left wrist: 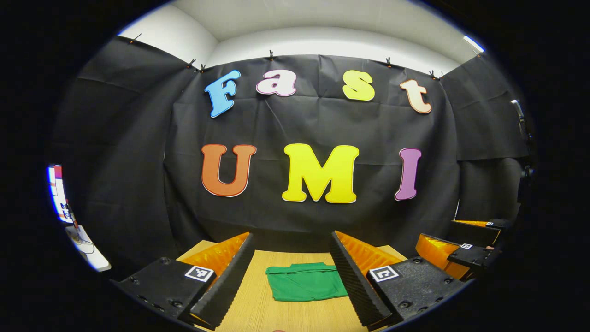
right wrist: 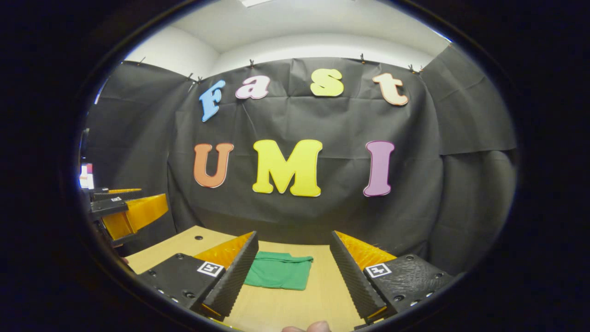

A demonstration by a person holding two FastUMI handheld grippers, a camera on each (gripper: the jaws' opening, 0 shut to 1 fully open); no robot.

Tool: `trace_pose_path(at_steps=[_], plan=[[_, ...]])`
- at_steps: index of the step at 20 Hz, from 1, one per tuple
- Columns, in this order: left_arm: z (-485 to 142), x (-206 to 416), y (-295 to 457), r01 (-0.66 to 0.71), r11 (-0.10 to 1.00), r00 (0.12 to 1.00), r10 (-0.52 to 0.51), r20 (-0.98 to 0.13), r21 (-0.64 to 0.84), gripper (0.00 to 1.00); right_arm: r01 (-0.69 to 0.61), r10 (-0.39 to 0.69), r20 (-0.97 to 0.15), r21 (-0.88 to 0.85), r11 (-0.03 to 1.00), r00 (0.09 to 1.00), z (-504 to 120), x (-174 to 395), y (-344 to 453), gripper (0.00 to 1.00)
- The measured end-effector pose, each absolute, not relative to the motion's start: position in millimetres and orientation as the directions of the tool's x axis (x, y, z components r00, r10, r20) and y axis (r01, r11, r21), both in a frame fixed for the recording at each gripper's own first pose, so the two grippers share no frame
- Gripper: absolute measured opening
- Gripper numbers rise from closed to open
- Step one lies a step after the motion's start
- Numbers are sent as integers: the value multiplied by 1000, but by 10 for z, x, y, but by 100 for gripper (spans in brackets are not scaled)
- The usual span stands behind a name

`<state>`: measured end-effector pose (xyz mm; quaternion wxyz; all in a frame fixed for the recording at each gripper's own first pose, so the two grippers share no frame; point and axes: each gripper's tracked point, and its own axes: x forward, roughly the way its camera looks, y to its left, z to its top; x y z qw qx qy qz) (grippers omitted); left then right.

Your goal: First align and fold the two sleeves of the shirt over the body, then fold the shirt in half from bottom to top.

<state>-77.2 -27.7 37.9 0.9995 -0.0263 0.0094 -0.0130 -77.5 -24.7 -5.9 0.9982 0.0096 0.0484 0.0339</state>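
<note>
A green shirt [left wrist: 305, 281] lies folded into a compact rectangle on the wooden table [left wrist: 258, 309]. In the left gripper view it sits between my left gripper's [left wrist: 290, 276] spread fingers, a little toward the right one, and neither finger touches it. My left gripper is open and held above the table. In the right gripper view the same shirt [right wrist: 278, 271] lies ahead, close to the left finger of my right gripper [right wrist: 292, 269], which is also open and holds nothing. The right gripper [left wrist: 461, 251] appears at the right edge of the left gripper view, and the left gripper [right wrist: 122, 210] at the left edge of the right gripper view.
The black cloth wall rises just behind the table's far edge [right wrist: 295, 243]. A small hole [right wrist: 198, 238] marks the tabletop at the far left. A fingertip [right wrist: 313, 327] shows at the bottom of the right gripper view. A lit screen [left wrist: 57, 193] stands off to the far left.
</note>
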Motion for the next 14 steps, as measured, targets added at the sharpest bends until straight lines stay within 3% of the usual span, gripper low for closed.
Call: trace_pose_path(at_steps=[14], plan=[[374, -722, -191, -4, 999, 1000, 3, -22, -33, 100, -69, 71, -83, 24, 997, 994, -6, -746, -228, 97]])
